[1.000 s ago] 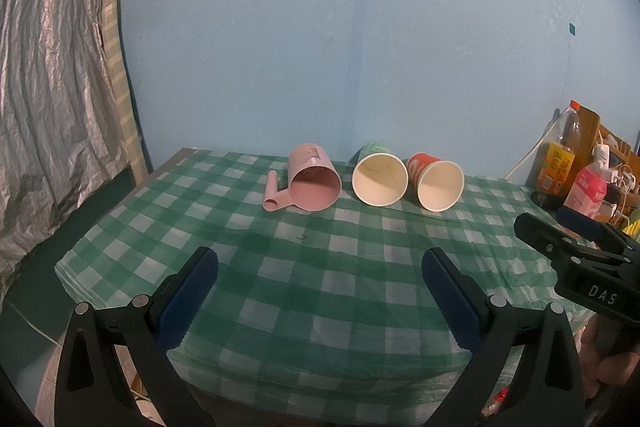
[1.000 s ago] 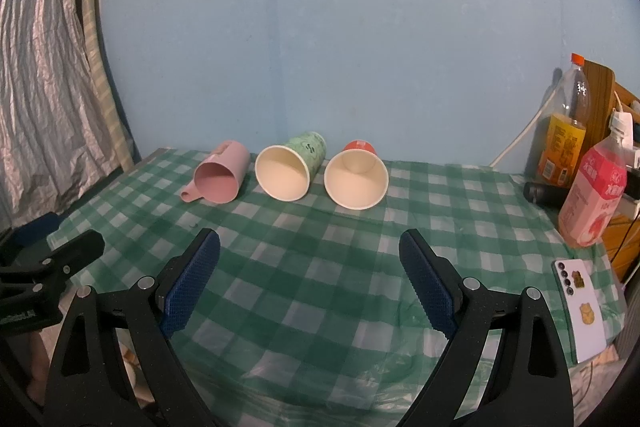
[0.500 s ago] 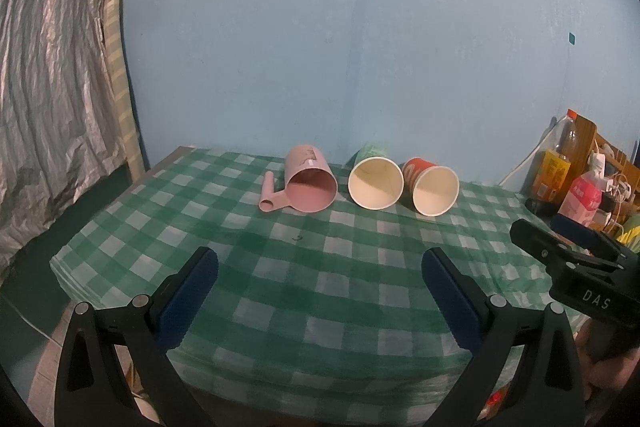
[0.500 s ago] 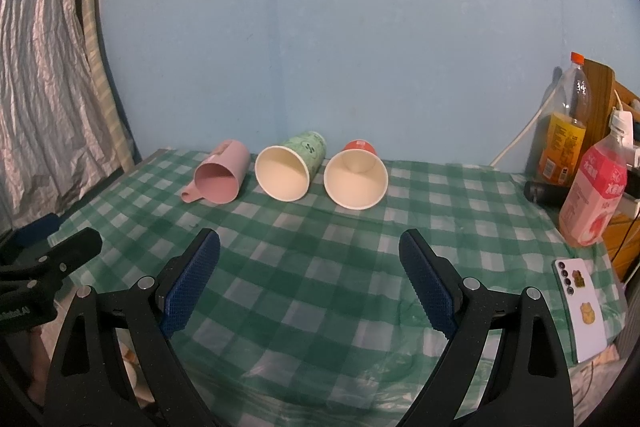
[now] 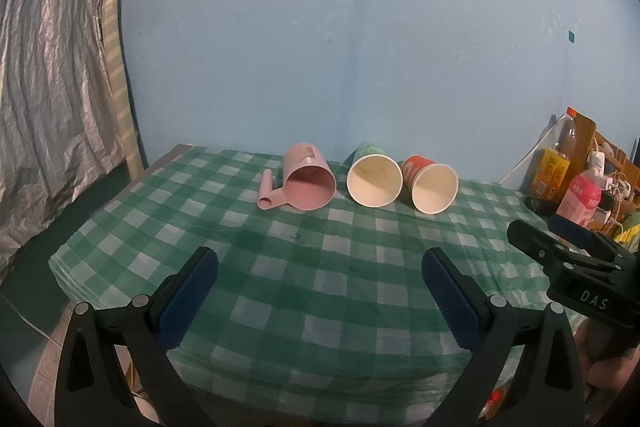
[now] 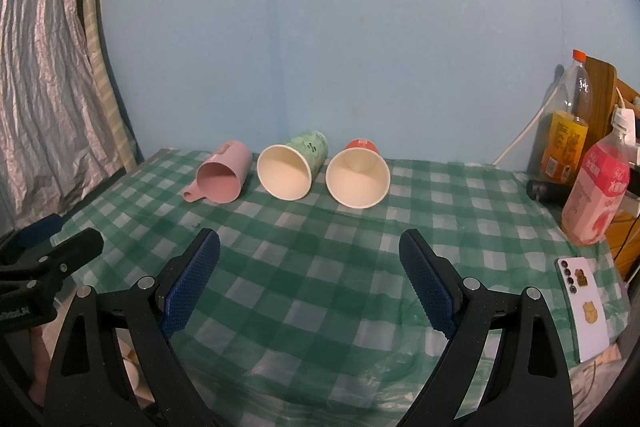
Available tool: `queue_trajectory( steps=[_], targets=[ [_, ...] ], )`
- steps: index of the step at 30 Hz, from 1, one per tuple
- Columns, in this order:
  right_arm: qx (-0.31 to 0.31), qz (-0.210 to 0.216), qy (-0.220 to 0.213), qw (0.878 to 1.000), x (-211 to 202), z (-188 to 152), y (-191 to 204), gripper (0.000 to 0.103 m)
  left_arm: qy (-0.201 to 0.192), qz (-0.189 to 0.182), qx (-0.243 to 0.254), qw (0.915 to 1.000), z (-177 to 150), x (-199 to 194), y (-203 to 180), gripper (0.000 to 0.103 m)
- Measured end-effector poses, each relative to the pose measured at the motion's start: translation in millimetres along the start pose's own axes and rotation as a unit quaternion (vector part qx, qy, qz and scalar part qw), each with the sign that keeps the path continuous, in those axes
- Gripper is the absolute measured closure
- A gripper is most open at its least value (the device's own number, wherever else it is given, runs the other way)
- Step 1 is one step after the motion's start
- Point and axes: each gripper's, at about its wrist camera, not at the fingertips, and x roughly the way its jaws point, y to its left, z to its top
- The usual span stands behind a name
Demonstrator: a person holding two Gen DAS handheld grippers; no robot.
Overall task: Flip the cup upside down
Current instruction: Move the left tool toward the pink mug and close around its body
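Three cups lie on their sides at the far edge of a green checked table [image 5: 320, 291], mouths toward me: a pink mug with a handle [image 5: 306, 183] [image 6: 222, 179], a green paper cup [image 5: 374, 175] [image 6: 290, 169] and a red paper cup [image 5: 430, 183] [image 6: 358, 177]. My left gripper [image 5: 320, 287] is open and empty, over the near part of the table, well short of the cups. My right gripper [image 6: 310, 275] is open and empty, also near the front. Each gripper shows at the edge of the other's view.
At the right edge stand an orange drink bottle [image 6: 568, 123], a pink bottle [image 6: 598, 191], a dark object [image 6: 546, 191] and cables. A white phone [image 6: 582, 307] lies at the table's right front. A silver curtain [image 5: 48, 99] hangs at the left; a blue wall is behind.
The left gripper has drawn back and lifted slightly, so the cups sit a little farther and smaller in its view. The right gripper has hardly moved. Both stay open.
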Motion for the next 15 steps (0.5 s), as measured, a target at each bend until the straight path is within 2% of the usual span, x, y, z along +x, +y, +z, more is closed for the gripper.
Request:
queue_trajectory(
  steps=[8, 15],
  targets=[
    [0.005, 0.007, 0.014, 1.000, 12, -2, -3, 0.013, 0.023, 0.002, -0.004, 0.9997, 3, 15, -2, 0.000],
    [-0.001, 0.036, 0.032, 0.999, 30, 12, -3, 0.013, 0.061, 0.007, 0.002, 0.9981, 32, 42, 2, 0.000]
  ],
)
